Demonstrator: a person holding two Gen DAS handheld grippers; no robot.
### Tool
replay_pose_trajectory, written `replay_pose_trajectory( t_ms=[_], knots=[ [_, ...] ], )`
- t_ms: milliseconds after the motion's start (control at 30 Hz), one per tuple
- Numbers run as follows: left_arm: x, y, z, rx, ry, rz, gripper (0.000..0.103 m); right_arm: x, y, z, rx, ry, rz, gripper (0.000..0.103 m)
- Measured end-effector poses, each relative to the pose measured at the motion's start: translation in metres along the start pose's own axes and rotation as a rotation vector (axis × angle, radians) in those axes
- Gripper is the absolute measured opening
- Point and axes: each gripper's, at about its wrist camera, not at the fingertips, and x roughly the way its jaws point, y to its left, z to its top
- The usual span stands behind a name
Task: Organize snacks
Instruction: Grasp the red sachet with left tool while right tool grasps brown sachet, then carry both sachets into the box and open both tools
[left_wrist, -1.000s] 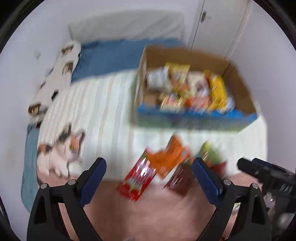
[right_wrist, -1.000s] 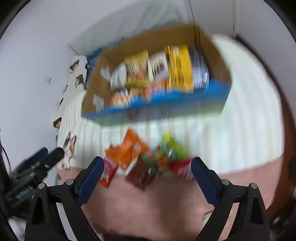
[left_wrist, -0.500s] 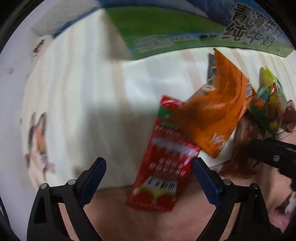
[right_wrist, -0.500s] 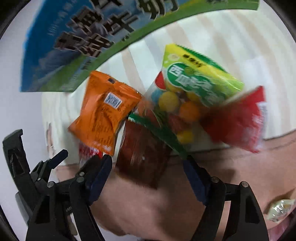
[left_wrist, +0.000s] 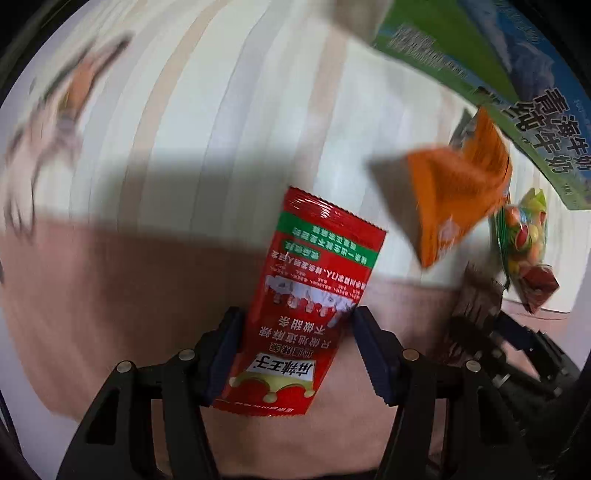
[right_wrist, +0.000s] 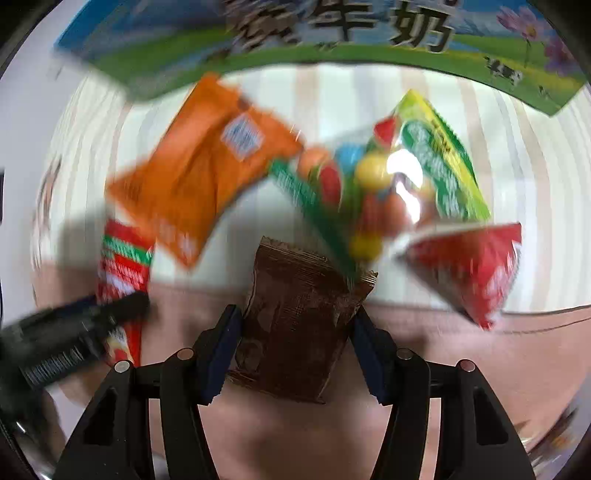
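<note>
A long red snack packet with a green band stands between the blue pads of my left gripper. Its jaws are closing, and both pads touch the packet's edges. In the right wrist view a dark brown snack packet sits between the pads of my right gripper, whose jaws are closing as well and press on its sides. Both grippers point down at the bed. The other gripper shows at the edge of each view, blurred.
An orange packet, a green bag of coloured candy balls and a small red packet lie on the striped sheet. The blue-and-green milk carton box stands just behind them. A pink blanket covers the near side.
Both grippers have dropped from above the bed to the loose snacks. Their jaws have narrowed, the left around the red packet, the right around the brown one.
</note>
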Motion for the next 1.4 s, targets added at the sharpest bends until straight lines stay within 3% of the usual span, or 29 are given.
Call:
replay_pose_trajectory(
  t_ms=[67,133,233,367,433,467,500,600,800,967,1167,1300,1400],
  knots=[
    [0.004,0.002,-0.011,-0.004,0.02,-0.028,0.059,0.001,0.003,-0.013,-0.048,0.037,-0.006,0.062],
    [0.01,-0.004,-0.017,0.051,0.023,-0.002,0.06,0.003,0.002,-0.024,-0.048,0.071,0.037,0.064],
    [0.017,-0.023,-0.023,0.159,0.008,0.08,0.062,0.009,-0.01,-0.03,0.05,0.102,0.112,0.067],
    [0.021,-0.035,-0.03,0.185,-0.017,0.123,0.062,0.011,-0.022,-0.03,0.209,0.072,0.186,0.074],
    [0.02,-0.041,-0.032,0.167,-0.034,0.127,0.059,0.015,-0.024,-0.032,0.272,0.05,0.191,0.074],
    [0.02,-0.044,-0.033,0.159,-0.048,0.143,0.052,0.016,-0.025,-0.034,0.301,0.038,0.187,0.073],
    [0.02,-0.047,-0.035,0.156,-0.057,0.152,0.051,0.018,-0.023,-0.035,0.311,0.029,0.156,0.067],
    [0.014,-0.057,-0.041,0.143,-0.078,0.156,0.047,0.017,-0.023,-0.045,0.248,0.001,0.073,0.06],
    [0.013,-0.078,-0.066,0.109,-0.053,0.087,0.046,-0.002,-0.021,-0.069,0.224,-0.076,0.087,0.055],
    [0.006,-0.062,-0.083,0.065,-0.042,0.004,0.046,-0.038,-0.046,-0.081,0.259,-0.114,0.132,0.055],
    [-0.038,-0.075,-0.092,0.063,-0.1,-0.086,0.046,-0.072,-0.057,-0.058,0.288,-0.161,0.207,0.055],
    [-0.081,-0.097,-0.077,0.084,-0.155,-0.156,0.046,-0.106,-0.072,-0.033,0.288,-0.215,0.236,0.055],
    [-0.114,-0.104,-0.045,0.115,-0.201,-0.207,0.046,-0.135,-0.078,-0.025,0.283,-0.264,0.265,0.055]
  ],
)
